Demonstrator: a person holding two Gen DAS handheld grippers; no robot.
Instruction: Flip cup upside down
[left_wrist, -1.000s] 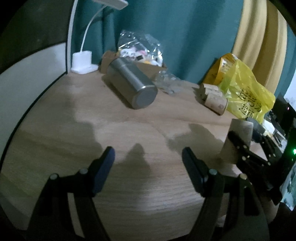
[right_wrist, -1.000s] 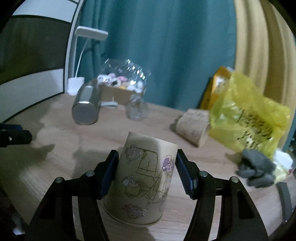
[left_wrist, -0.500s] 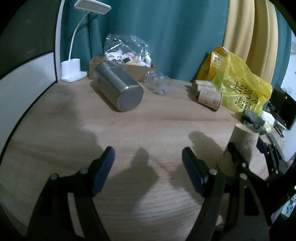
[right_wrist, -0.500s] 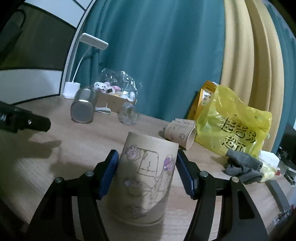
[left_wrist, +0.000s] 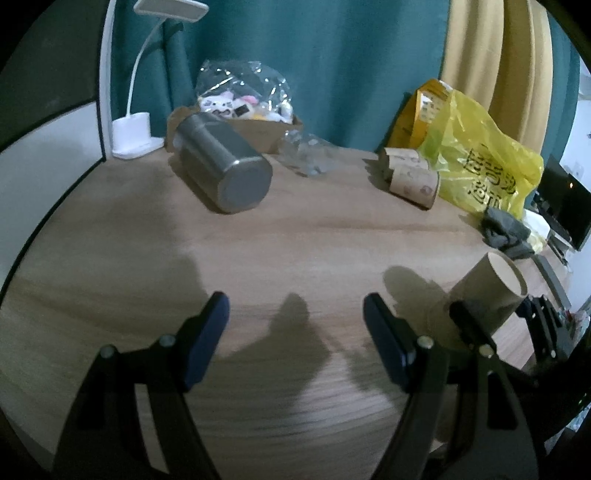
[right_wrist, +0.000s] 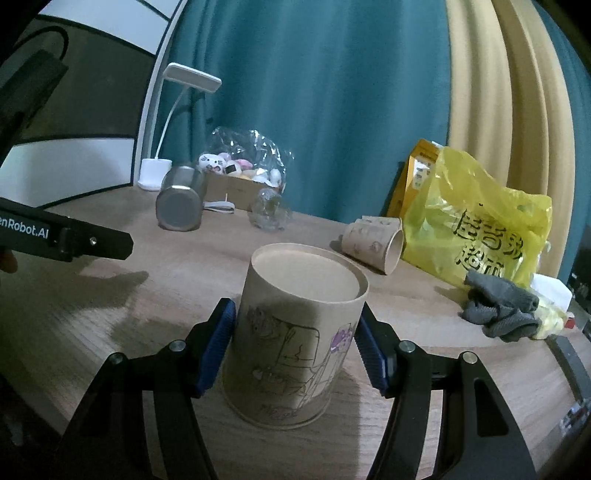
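The paper cup (right_wrist: 299, 339) is seen upside down on the wooden table (right_wrist: 184, 280), base uppermost and rim on the surface. It sits between the blue pads (right_wrist: 218, 347) of the right gripper (right_wrist: 297, 349); both pads are pressed against its printed wall, so the jaws are closed on it. In the left wrist view the same cup (left_wrist: 484, 295) appears at the right edge, tilted by the lens. The left gripper (left_wrist: 295, 343) is held above bare tabletop with its jaws spread wide and nothing between them. A steel tumbler (left_wrist: 225, 177) lies on its side farther back.
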